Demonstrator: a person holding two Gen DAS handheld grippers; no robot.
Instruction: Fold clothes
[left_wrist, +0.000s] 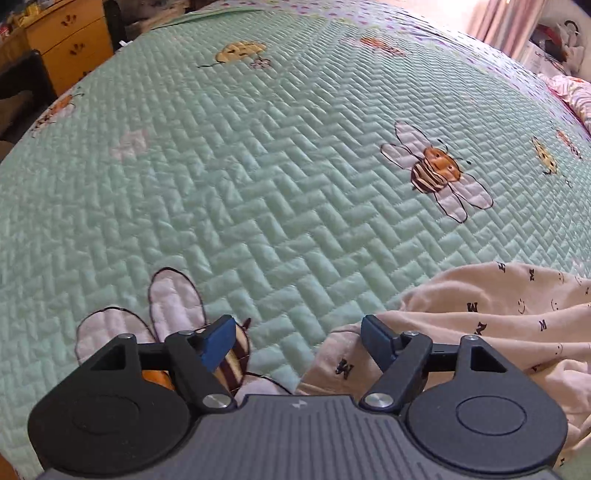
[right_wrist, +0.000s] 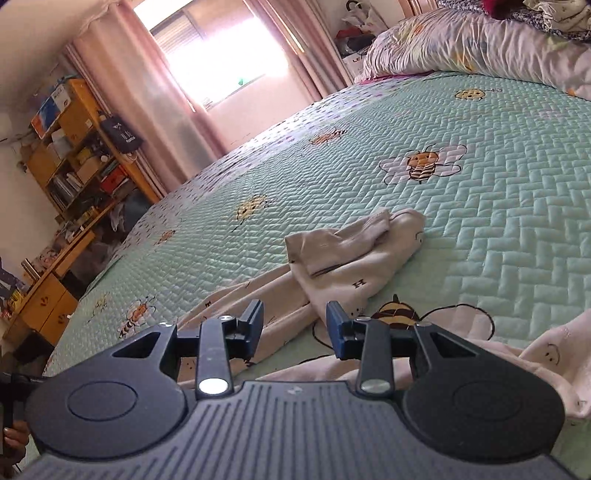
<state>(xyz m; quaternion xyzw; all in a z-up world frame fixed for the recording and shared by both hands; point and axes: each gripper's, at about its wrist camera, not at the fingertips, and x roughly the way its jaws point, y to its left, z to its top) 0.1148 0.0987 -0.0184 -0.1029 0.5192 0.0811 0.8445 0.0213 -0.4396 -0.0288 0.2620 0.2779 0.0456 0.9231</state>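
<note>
A mint-green quilted bedspread (left_wrist: 280, 177) printed with cartoon bees covers the whole bed, and on it, at the near edge, lies a crumpled cream garment (right_wrist: 343, 258) scattered with small black letters and smiley faces. In the right wrist view one narrow part of it, probably a sleeve or leg, runs away from the tongs toward the far right, its cuffed end doubled back on itself; that long axis lies almost straight ahead of the right gripper (right_wrist: 295, 328), whose jaws are parted with nothing between them, cloth just beyond the tips. The left gripper (left_wrist: 299, 339) is spread wider, also empty, poised over bare quilt with the garment's near edge just under its right-hand finger. The garment lies to the left gripper's right, so the right gripper appears better placed for the outstretched part.
</note>
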